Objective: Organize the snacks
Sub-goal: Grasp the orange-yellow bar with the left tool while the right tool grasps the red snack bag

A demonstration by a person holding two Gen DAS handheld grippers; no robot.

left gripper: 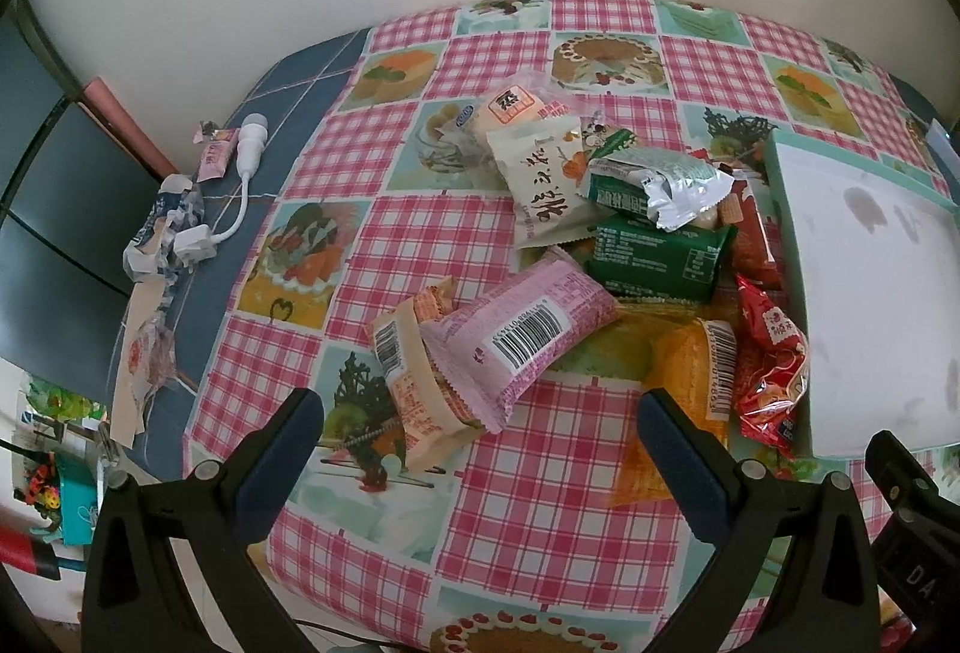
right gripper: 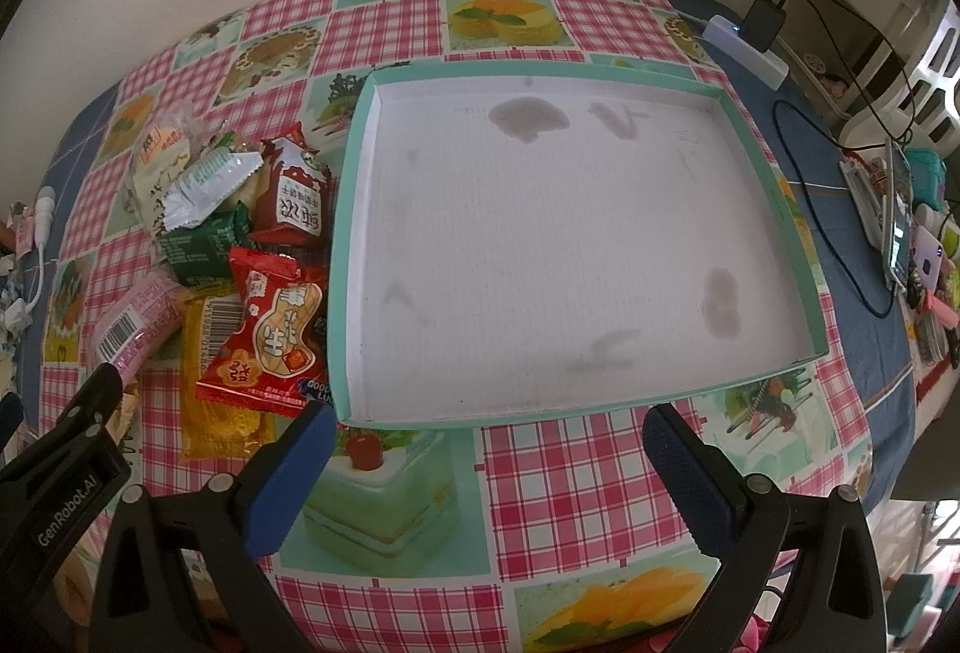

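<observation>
I hold my left tongs (left gripper: 480, 425) spread just short of the pink barcode-printed snack packet (left gripper: 528, 329), my right tongs (right gripper: 489, 437) spread before the shallow teal-rimmed white cardboard tray (right gripper: 354, 245).

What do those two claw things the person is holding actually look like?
Both look alike. The left gripper and the right gripper each have two black plastic arms with triangular cut-outs and silver screws, ending in dark blue fingers. In the right view, the other gripper's black body shows white lettering, "GenRobot.AI". No cables or sleeves are visible on them.
</observation>
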